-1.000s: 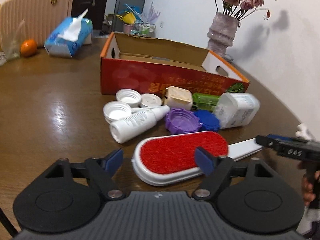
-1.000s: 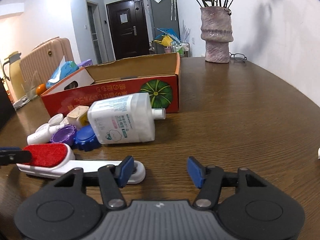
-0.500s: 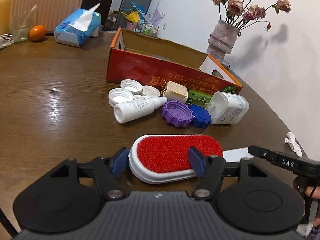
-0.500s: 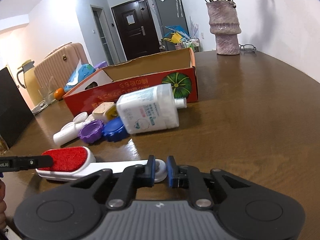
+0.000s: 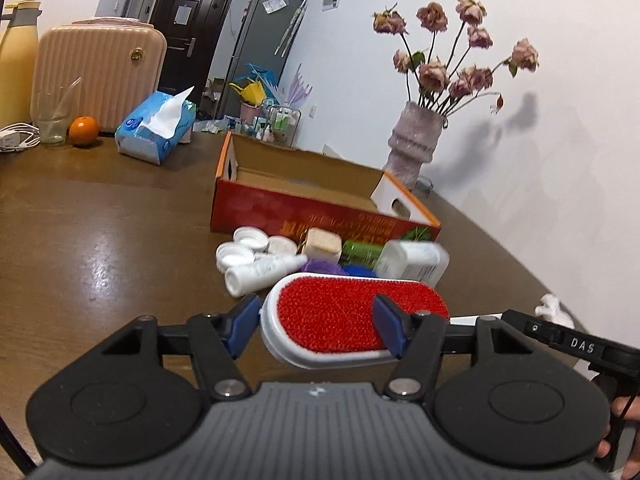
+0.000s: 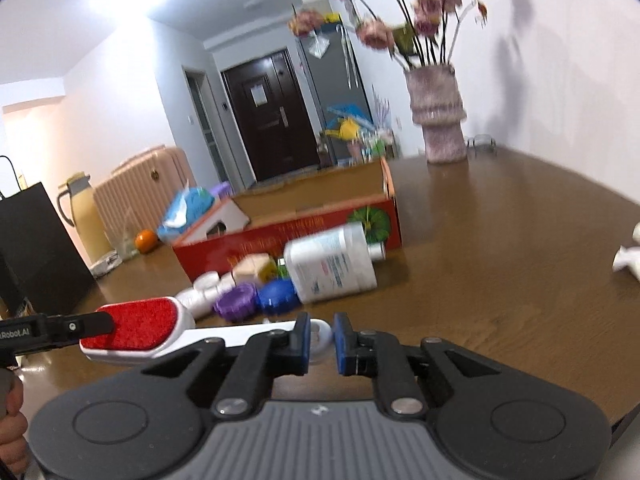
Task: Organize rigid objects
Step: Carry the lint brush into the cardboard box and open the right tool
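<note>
Left wrist view: left tool (image 5: pixel 316 326) grips the brush (image 5: pixel 352 320) head; right tool (image 6: pixel 321 338) is clenched on its handle, above the table (image 6: pixel 500 248).

"DAS" on right gripper (image 5: pixel 576 346), prob. "Robot.AI" on left gripper (image 6: pixel 24 332)

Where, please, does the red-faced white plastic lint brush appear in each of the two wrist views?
Left wrist view: the red-faced white plastic lint brush sits low in the centre, its head between the left tongs.
Right wrist view: the brush lies lower left, its handle end pinched in the right tongs.
Shared landmark: the open red cardboard box stands behind it.
</note>
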{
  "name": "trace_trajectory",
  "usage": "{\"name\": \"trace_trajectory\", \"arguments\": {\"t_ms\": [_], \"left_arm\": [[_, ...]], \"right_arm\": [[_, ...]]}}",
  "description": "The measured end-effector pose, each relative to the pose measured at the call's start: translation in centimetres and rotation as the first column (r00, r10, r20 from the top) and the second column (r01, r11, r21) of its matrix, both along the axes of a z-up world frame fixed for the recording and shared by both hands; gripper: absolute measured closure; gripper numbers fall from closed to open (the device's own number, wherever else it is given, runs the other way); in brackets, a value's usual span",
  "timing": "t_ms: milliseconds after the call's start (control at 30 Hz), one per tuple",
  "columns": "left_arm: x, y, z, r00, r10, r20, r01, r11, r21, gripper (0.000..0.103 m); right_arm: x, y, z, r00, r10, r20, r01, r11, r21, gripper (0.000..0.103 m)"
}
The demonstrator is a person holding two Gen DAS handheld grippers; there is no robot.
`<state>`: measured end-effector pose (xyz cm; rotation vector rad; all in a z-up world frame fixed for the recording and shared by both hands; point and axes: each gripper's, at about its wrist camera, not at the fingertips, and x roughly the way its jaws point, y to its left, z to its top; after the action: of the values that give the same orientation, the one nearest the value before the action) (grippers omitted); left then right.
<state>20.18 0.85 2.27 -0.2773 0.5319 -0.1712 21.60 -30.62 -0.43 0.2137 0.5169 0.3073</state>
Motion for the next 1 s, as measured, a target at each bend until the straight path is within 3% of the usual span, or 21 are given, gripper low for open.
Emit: {"name": "trace_trajectory", "arguments": {"t_ms": [200, 400, 567, 767, 1000], "left_arm": [[3.1, -0.4, 2.0, 0.999, 0.017, 0.033, -0.018, 1.0, 0.013, 0.04], [10.4, 0.4, 4.8, 0.999, 0.024, 0.032, -0.025, 1.0, 0.017, 0.04], [17.5, 1.6, 5.3, 0.999, 0.021, -0.03, -0.022, 1.0, -0.006, 0.04], [24.4, 2.8, 2.9, 0.989, 0.025, -0.143, -0.026, 1.0, -0.005, 0.04], [27.2, 4.2, -1.1, 0.975, 0.046, -0.219, -0.049, 0.999, -0.007, 0.04]], "right_arm": [[3.3, 0.3, 2.0, 0.999, -0.014, 0.044, 0.014, 1.0, -0.011, 0.09], [10.6, 1.2, 4.8, 0.999, 0.013, 0.043, -0.011, 0.999, -0.035, 0.09], [17.7, 1.7, 5.9, 0.999, 0.041, -0.006, -0.041, 0.999, -0.03, 0.09], [26.0, 2.4, 3.6, 0.984, 0.093, -0.155, -0.098, 0.995, -0.026, 0.09], [29.7, 4.2, 0.1, 0.96, 0.124, -0.25, -0.147, 0.986, -0.074, 0.09]]}}
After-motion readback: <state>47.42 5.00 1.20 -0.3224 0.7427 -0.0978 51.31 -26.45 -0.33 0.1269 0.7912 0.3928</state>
